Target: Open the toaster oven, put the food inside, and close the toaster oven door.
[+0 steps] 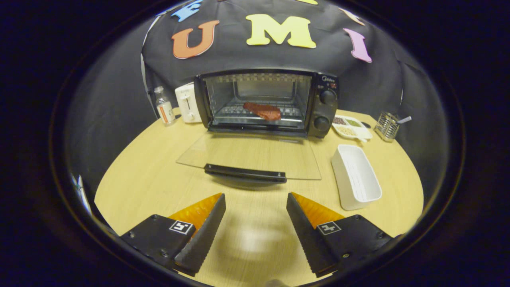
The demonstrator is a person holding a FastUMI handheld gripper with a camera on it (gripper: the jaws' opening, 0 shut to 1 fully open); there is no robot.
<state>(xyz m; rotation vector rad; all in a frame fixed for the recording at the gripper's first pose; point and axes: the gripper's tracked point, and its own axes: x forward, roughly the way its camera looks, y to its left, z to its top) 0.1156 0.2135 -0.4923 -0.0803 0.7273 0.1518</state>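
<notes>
With the meat (262,111) already on the rack, the empty, spread gripper (256,201) at frame bottom faces the lowered door's handle (245,173), likely to close it.

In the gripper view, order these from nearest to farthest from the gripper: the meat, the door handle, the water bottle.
The gripper is open, holding nothing.
1. Door handle, just ahead of the fingers.
2. Meat, on the rack inside the toaster oven.
3. Water bottle, left of the oven, by the wall.

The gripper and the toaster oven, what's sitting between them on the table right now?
In the gripper view, the open gripper holds nothing. Ahead of it lies bare table, then the oven's lowered glass door with its handle, before the toaster oven.
</notes>
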